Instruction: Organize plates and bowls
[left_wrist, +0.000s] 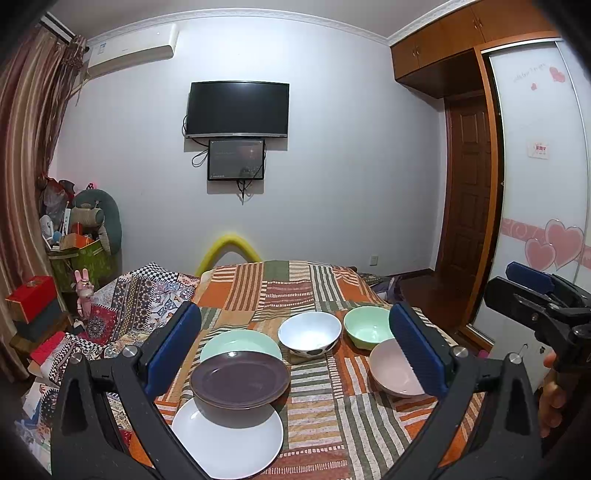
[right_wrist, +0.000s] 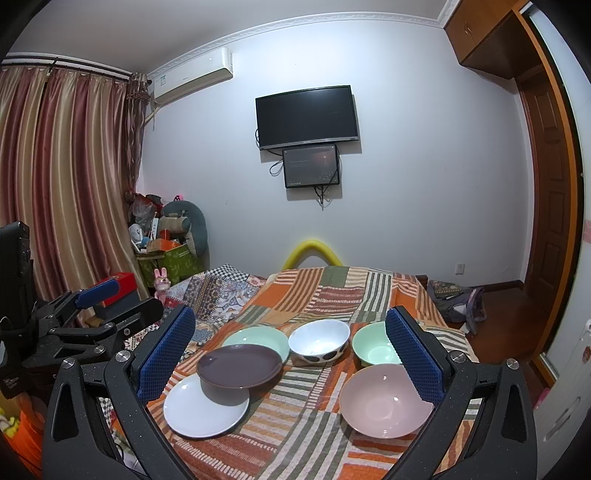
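Before me: bed under striped patchwork quilt (right_wrist: 332, 291). Resting on it: flat white plate (right_wrist: 201, 410), mint plate (right_wrist: 258, 338), white spotted bowl (right_wrist: 319, 339), mint bowl (right_wrist: 373, 349), pink bowl (right_wrist: 384, 400).

Ahead of you a dark television (left_wrist: 237, 109) hangs on the pale wall with a smaller screen (left_wrist: 236, 159) just beneath it (cables dangle from both), and an air conditioner (left_wrist: 131, 50) sits high near the striped curtains (right_wrist: 62, 177). To your left you have a green box (right_wrist: 173, 261) heaped with clutter, a pink rabbit figure (right_wrist: 161, 285) and a red box (left_wrist: 31, 297). A patchwork cloth (left_wrist: 325, 413) covers the surface before you, a yellow foam arch (left_wrist: 229, 248) rises behind it, and a wooden door (left_wrist: 467, 192) stands to your right.
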